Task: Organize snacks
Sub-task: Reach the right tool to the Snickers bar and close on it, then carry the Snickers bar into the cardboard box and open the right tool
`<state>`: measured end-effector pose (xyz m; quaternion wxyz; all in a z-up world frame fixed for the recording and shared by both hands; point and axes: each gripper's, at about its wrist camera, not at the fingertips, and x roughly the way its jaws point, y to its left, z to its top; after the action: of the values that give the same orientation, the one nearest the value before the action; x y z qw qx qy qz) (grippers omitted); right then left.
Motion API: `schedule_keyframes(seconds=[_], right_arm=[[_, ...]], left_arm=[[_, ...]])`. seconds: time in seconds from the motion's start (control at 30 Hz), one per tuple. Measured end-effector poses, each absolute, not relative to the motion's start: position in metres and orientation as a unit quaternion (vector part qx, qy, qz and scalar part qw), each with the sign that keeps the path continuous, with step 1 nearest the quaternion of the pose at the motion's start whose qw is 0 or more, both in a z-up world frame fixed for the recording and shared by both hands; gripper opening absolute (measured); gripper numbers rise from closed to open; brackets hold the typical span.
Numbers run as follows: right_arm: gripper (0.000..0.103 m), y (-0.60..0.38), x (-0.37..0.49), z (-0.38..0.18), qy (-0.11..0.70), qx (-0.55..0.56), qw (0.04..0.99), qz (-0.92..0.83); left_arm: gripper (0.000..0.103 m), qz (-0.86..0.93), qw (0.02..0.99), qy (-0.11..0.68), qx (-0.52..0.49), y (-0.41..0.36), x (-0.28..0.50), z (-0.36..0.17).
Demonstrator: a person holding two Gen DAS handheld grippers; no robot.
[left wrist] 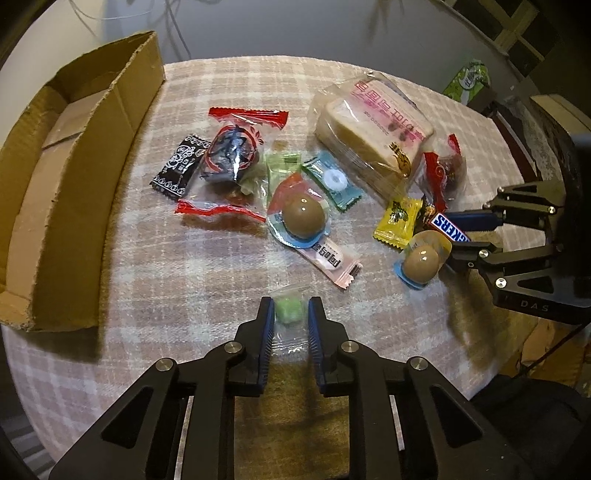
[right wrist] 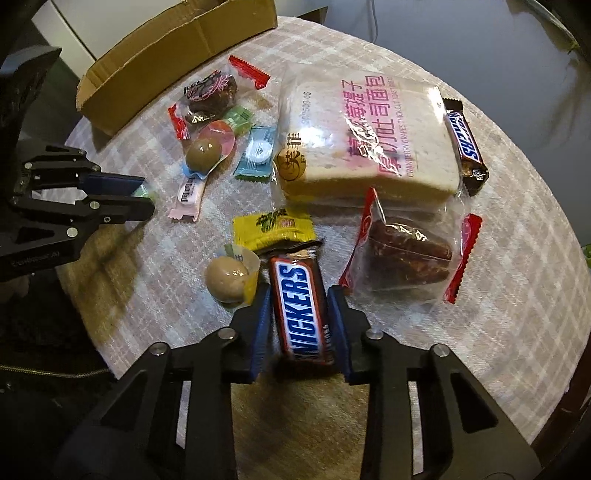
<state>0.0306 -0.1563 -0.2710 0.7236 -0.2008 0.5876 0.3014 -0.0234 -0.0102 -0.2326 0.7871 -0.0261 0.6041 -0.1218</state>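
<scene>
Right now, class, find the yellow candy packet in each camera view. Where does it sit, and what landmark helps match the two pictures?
Left wrist view: yellow candy packet, right of centre, beside the Snickers bar.
Right wrist view: yellow candy packet, centre, just beyond the Snickers bar.
Shared landmark: bread pack.

I'm looking over a round table (left wrist: 229, 266) dressed in a pale pink-and-white plaid cloth (right wrist: 509, 295), lit warmly from above with soft shadows pooling near me. Past the table's far edge I see a plain grey wall (left wrist: 295, 26), with thin cables (left wrist: 173, 33) trailing down it. Up at my right there's a pale wooden lattice frame (left wrist: 517, 26), and just below it a green printed box (left wrist: 469, 79).
</scene>
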Motion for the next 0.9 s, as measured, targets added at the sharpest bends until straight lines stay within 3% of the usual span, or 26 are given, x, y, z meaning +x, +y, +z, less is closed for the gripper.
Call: schedule_keyframes(seconds=[0.33, 0.9], right_arm=[[0.03, -0.179, 0.031, -0.261, 0.596, -0.155, 0.729, 0.298], [0.03, -0.138, 0.046, -0.188, 0.536, -0.151, 0.762, 0.33]], left_arm=[[0.017, -0.106, 0.794, 0.596, -0.055, 0.011, -0.026, -0.223], [0.017, -0.058, 0.834, 0.54, -0.092, 0.061, -0.021, -0.17]])
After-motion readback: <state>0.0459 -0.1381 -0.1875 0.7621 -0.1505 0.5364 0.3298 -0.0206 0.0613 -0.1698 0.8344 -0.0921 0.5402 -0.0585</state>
